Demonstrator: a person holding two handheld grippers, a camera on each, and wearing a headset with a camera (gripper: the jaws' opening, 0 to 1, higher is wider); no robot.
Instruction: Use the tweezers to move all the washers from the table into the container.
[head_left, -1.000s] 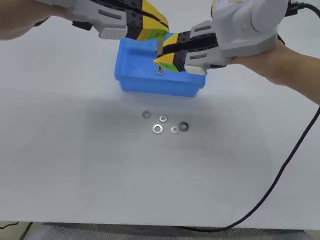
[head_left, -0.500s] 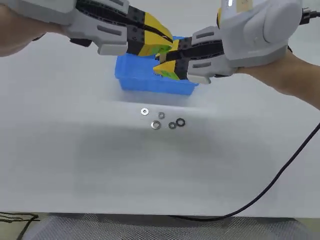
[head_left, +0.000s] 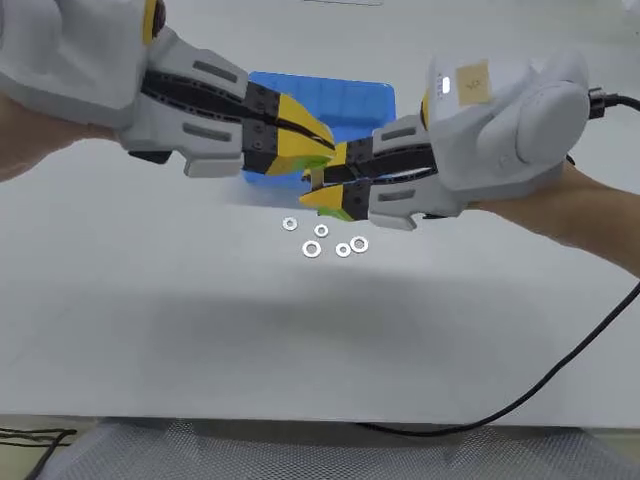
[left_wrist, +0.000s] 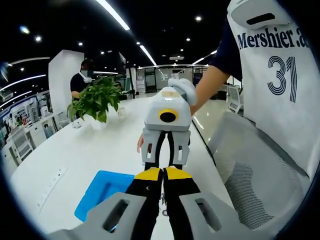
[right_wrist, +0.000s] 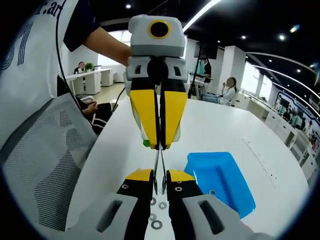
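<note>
Around the work, a black cable (head_left: 560, 370) trailing across the right side of the white table (head_left: 150, 330), a mesh chair back (left_wrist: 250, 185) just beside the table's edge, a potted plant (left_wrist: 95, 100) farther along it, and people (right_wrist: 227, 95) at other desks behind. Partly hiding the near wall of the blue container (head_left: 350, 95) in the head view, the left gripper (head_left: 330, 148) and the right gripper (head_left: 318, 192), tip to tip above the table. Just in front of that container and below the meeting tips, five washers (head_left: 312, 249) loose in a small cluster. On the right gripper, jaws nearly together, clamped on the tweezers (right_wrist: 160, 157), thin prongs pointing forward to the other gripper's tips. On the left gripper, yellow jaws set together, touching the prongs' far end; impossible to tell whether pinching them. Readable on the white jersey (left_wrist: 270, 75): "Mershier.a" and "31". On the right gripper's housing, a small yellow sticker (head_left: 473, 80), print too small to read.
</note>
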